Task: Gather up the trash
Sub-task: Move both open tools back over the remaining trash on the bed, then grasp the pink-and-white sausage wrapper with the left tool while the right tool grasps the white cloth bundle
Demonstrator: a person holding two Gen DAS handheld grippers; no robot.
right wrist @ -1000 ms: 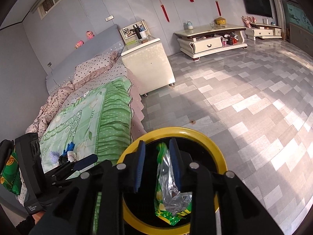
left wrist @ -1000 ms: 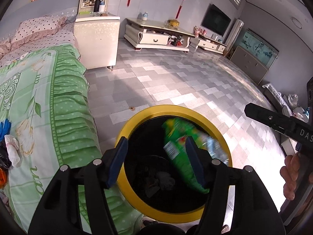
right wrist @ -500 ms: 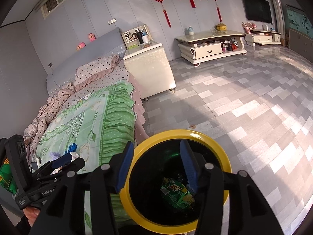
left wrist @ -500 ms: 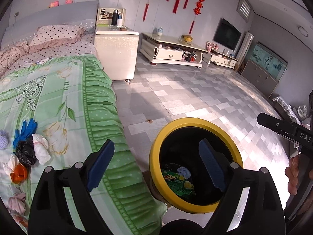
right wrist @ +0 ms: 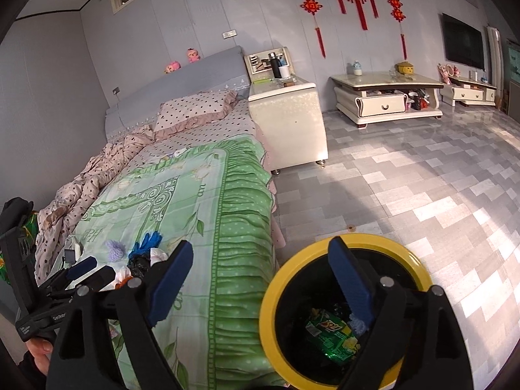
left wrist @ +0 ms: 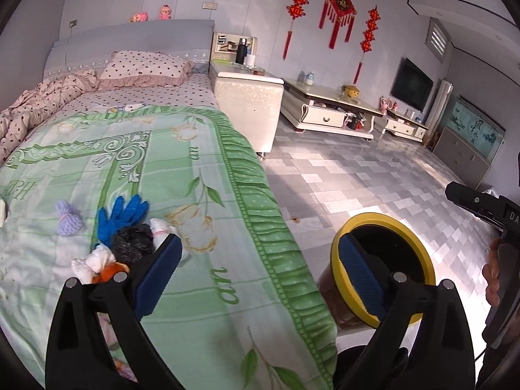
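A yellow-rimmed black trash bin (left wrist: 422,260) (right wrist: 269,295) stands on the floor beside the bed. A green snack bag (right wrist: 331,333) lies inside it. On the green bedspread lies a pile of trash: a blue glove (left wrist: 122,216) (right wrist: 148,240), a black crumpled bag (left wrist: 133,242), white tissues (left wrist: 97,258), an orange piece (left wrist: 109,271) and a purple knitted pouch (left wrist: 68,219) (right wrist: 114,249). My left gripper (left wrist: 260,276) is open and empty over the bed edge, its left finger next to the pile. My right gripper (right wrist: 256,282) is open and empty above the bin.
The bed (left wrist: 182,169) fills the left, with a dotted pillow (left wrist: 146,68) and a rumpled quilt. A white nightstand (left wrist: 250,107) stands at the bed's head. A low TV cabinet (left wrist: 328,110) lines the far wall. Grey tiled floor (left wrist: 357,178) lies to the right.
The right gripper opened and dropped the green snack bag into the bin. Both grippers opened wider and swung left toward the bed; the trash pile has come into view.
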